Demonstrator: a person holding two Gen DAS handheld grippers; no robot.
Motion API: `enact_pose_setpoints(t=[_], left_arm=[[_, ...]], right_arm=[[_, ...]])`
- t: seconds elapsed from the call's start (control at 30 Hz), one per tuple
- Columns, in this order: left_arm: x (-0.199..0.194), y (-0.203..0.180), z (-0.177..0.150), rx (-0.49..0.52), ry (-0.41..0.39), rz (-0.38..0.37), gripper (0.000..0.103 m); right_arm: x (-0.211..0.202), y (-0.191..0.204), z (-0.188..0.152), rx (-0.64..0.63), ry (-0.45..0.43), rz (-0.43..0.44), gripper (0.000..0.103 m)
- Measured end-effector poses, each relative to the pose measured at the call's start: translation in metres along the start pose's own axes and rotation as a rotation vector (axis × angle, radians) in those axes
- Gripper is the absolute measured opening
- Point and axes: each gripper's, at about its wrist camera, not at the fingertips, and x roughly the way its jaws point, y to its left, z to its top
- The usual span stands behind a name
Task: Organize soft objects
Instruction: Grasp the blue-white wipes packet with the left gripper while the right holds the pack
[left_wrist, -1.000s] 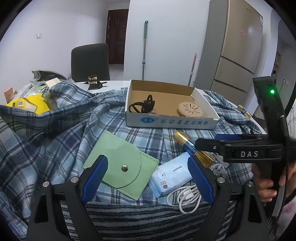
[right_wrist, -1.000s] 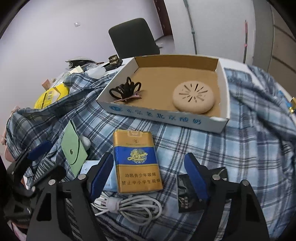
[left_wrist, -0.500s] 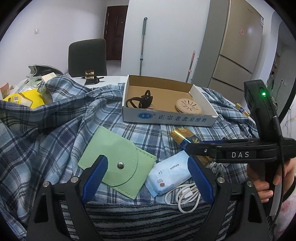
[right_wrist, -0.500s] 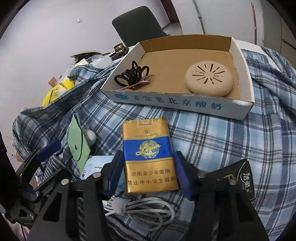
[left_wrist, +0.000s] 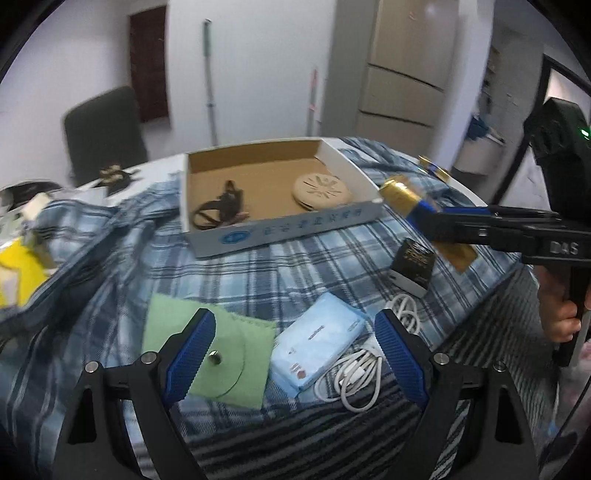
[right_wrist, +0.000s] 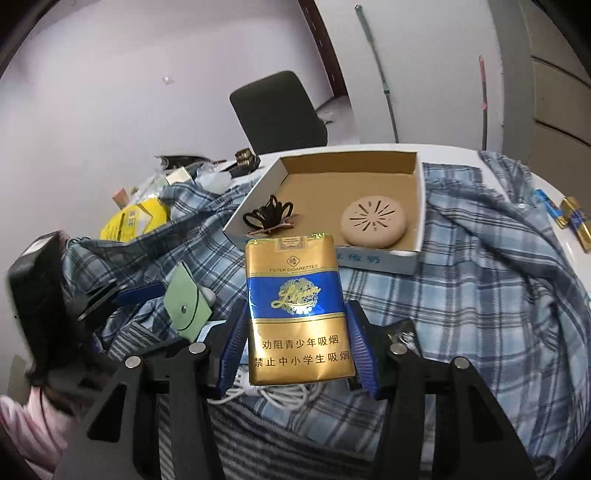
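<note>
Cigarette pack (right_wrist: 298, 310), "FILTER CIGARETTES", right gripper (right_wrist: 297, 350) clamped

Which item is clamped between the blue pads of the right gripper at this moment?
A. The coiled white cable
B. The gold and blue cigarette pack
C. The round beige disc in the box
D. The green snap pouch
B: in the right wrist view the right gripper has both pads pressed on the sides of the cigarette pack, raised clear of the plaid cloth.
</note>
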Motion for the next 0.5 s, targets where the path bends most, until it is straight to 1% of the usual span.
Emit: enact_pose_setpoints(t=[0.1,0.13,0.17,0.2,0.23,0.33,0.43,0.5], left_arm=[[0.016,-0.007,0.005,0.094,0.04,-0.002,0.09],[0.021,-0.011,0.005,0.126,0.051,-0.001,0.088],[0.028,-0.015,0.005,0.158,0.07,-0.006,0.085],[0.034,-0.016,0.004,0.168,0.084,-0.01,0.076],[0.039,-0.018,0.004,0.177,0.099,-0.015,0.07],[0.052,-0.023,0.002,0.212,0.135,-0.046,0.069],[0.06,-0.023,0.003,0.216,0.167,-0.081,0.069],[0.064,-0.021,0.004,0.212,0.182,-0.085,0.067]], right_arm=[[-0.01,-0.001,-0.008,-0.019,-0.014,-0.032,0.052],[-0.012,-0.002,-0.011,-0.016,-0.014,-0.039,0.052],[-0.012,-0.004,-0.013,-0.01,-0.011,-0.038,0.052],[-0.013,-0.006,-0.016,0.0,-0.007,-0.036,0.052],[-0.013,-0.008,-0.018,0.006,-0.003,-0.038,0.052],[-0.017,-0.017,-0.025,0.018,0.004,-0.054,0.052],[-0.019,-0.023,-0.029,0.04,0.011,-0.05,0.052],[-0.021,-0.025,-0.03,0.042,0.009,-0.055,0.052]])
